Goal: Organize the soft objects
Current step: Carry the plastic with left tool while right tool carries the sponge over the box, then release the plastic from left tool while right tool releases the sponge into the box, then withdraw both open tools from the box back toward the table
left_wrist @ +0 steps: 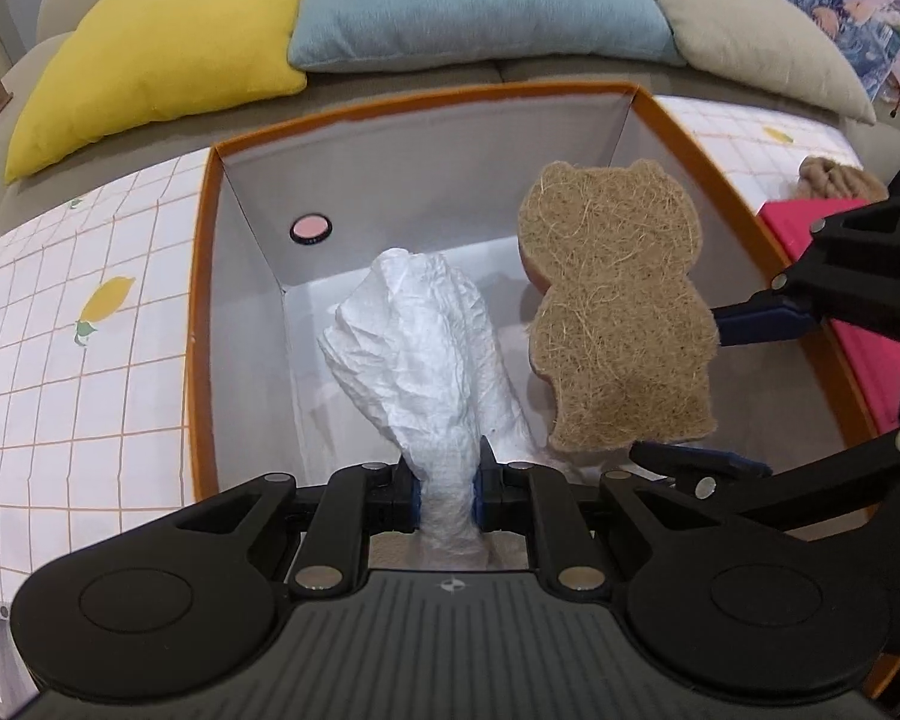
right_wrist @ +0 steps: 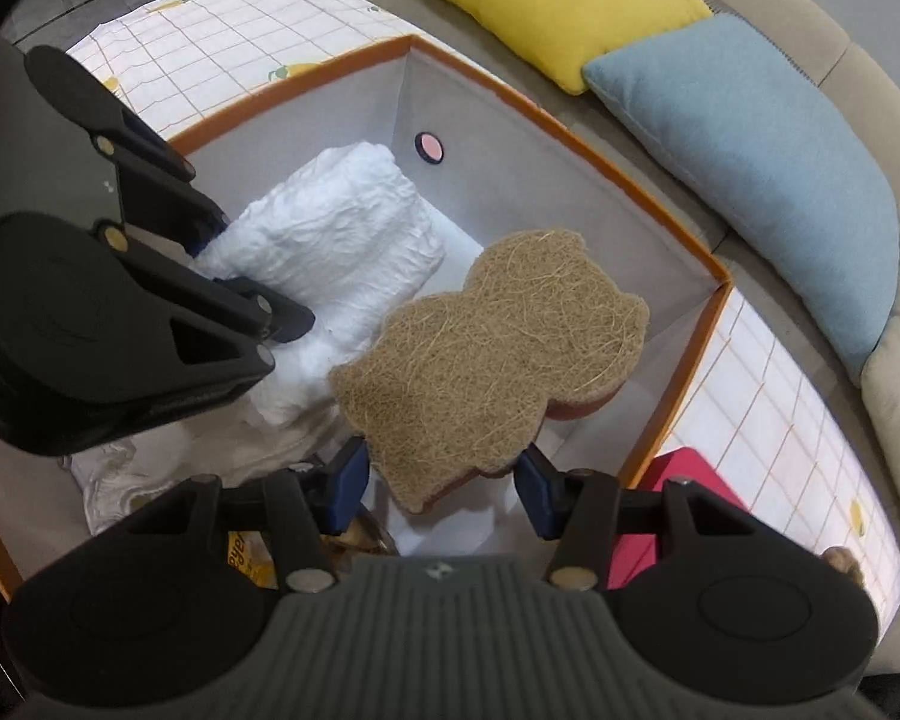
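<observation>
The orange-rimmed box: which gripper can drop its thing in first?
Probably left: the left gripper holds the crumpled white cloth deeper inside the orange-rimmed box than the right's bear-shaped brown sponge.

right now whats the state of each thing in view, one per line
white cloth: crumpled, held over the box
bear-shaped sponge: held over the box, fibre side up
orange-rimmed box: open, no lid on it
left gripper: jaws shut on the white cloth
right gripper: jaws shut on the bear-shaped sponge
pink item: lying outside the box
yellow cushion: propped on the sofa
blue cushion: propped beside it
</observation>
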Tool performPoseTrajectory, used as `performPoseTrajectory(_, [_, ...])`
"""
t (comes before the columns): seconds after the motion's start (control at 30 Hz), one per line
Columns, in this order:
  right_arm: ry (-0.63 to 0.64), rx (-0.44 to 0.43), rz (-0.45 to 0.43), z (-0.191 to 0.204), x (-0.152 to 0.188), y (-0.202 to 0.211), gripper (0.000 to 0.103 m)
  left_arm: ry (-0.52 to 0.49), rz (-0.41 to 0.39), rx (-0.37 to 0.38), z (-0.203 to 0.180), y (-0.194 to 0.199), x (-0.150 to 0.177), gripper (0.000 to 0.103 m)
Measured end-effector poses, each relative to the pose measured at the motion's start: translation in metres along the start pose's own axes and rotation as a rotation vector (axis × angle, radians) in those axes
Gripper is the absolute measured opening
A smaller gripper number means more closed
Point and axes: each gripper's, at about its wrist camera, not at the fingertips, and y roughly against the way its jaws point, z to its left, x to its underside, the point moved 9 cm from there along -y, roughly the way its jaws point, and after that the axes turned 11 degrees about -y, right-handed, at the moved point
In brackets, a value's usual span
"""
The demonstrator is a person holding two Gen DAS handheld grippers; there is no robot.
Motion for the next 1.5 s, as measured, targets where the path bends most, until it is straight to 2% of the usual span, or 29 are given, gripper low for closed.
performPoseTrajectory(0.3, [0.040, 0.010, 0.009, 0.003, 0.001, -0.010, 0.053, -0.030, 0.037, -0.036, -0.002, -0.015, 0.001, 0.017])
performPoseTrajectory(0.53, [0.037, 0.018, 0.006, 0.001, 0.000, -0.006, 0.053, -0.034, 0.045, -0.053, -0.002, -0.017, 0.001, 0.024])
performPoseTrajectory(0.67, [0.043, 0.026, 0.002, -0.002, 0.000, -0.002, 0.055, -0.037, 0.035, -0.066, -0.001, -0.011, 0.000, 0.035])
performPoseTrajectory(0.77, [0.045, 0.033, -0.011, -0.001, 0.000, 0.003, 0.059, -0.036, 0.021, -0.068, -0.002, -0.004, -0.001, 0.043])
performPoseTrajectory(0.9, [0.055, 0.046, -0.023, -0.001, 0.001, 0.011, 0.065, -0.056, -0.001, -0.068, -0.006, 0.006, -0.003, 0.056])
performPoseTrajectory(0.97, [0.069, 0.053, -0.029, -0.001, 0.002, 0.016, 0.065, -0.069, -0.010, -0.087, -0.006, 0.012, -0.005, 0.066])
performPoseTrajectory(1.17, [0.107, 0.083, -0.062, 0.000, 0.003, 0.039, 0.071, -0.055, -0.057, -0.097, -0.006, 0.040, -0.011, 0.069])
performPoseTrajectory(1.33, [0.105, 0.102, -0.093, 0.000, 0.004, 0.061, 0.072, -0.060, -0.131, -0.100, -0.013, 0.072, -0.017, 0.070])
performPoseTrajectory(1.4, [0.094, 0.104, -0.117, 0.001, 0.005, 0.072, 0.076, -0.057, -0.163, -0.103, -0.017, 0.084, -0.017, 0.070])
performPoseTrajectory(1.5, [0.064, 0.098, -0.158, 0.003, 0.010, 0.092, 0.076, -0.060, -0.220, -0.121, -0.024, 0.104, -0.017, 0.070])
